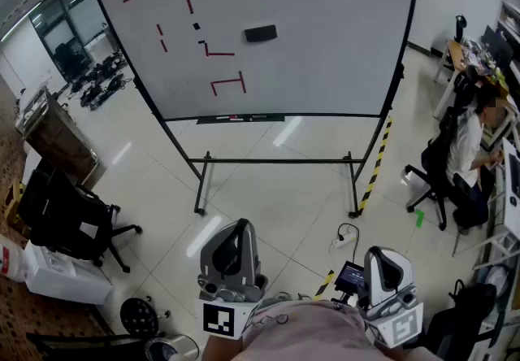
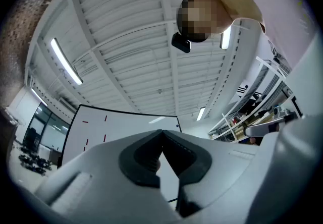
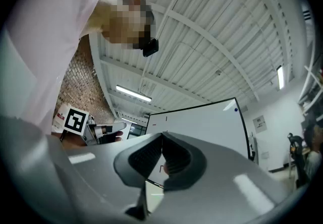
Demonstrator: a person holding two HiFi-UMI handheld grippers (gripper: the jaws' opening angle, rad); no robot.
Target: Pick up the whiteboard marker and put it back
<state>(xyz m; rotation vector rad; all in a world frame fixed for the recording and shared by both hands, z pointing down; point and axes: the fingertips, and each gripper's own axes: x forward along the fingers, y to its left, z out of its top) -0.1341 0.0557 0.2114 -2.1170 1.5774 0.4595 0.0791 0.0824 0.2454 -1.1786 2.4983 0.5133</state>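
On whiteboard, eraser, head view only; left tool, right tool closed.

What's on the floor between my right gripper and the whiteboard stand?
Head view: a white power strip on glossy pale tile, between right gripper and black stand.

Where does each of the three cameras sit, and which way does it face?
Head view: on the head, facing down at whiteboard and floor; left gripper, right gripper show.
Left gripper view: on that gripper, facing up to the ceiling; person's shirt shows.
Right gripper view: likewise; shirt shows.
All share the whiteboard.
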